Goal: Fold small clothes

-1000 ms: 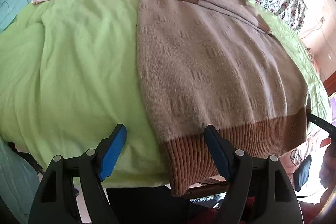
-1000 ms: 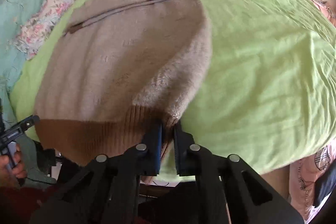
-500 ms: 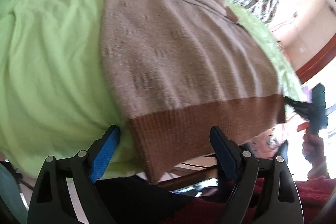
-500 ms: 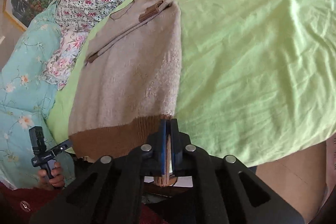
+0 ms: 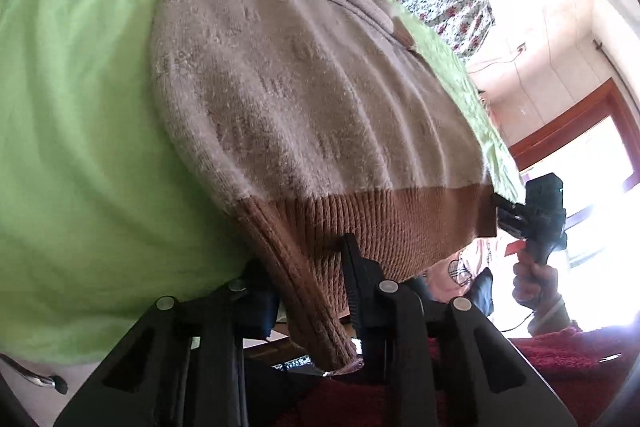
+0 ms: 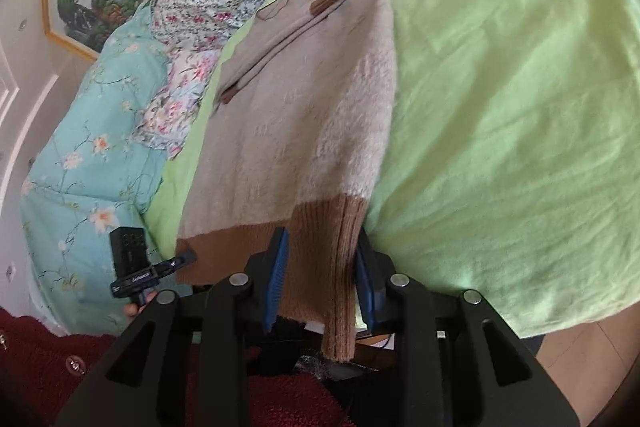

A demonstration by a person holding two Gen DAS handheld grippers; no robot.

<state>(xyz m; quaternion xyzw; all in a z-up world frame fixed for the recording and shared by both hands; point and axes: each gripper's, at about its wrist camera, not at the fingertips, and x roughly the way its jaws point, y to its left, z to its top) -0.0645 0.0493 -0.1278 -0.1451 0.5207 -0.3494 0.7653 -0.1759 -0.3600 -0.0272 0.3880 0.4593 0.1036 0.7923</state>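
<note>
The left tongs are closing on the ribbed hem of the beige sweater; the right tongs are opening around it. The sweater lies on the green bedspread. No writing is legible.

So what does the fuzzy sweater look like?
The sweater is beige and fuzzy with a ribbed brown hem and brown cuffs. It lies flat on the green blanket, sleeves folded across the top, hem hanging off the bed's edge. Each gripper has a hem corner between its jaws, left closing, right opening.
</note>
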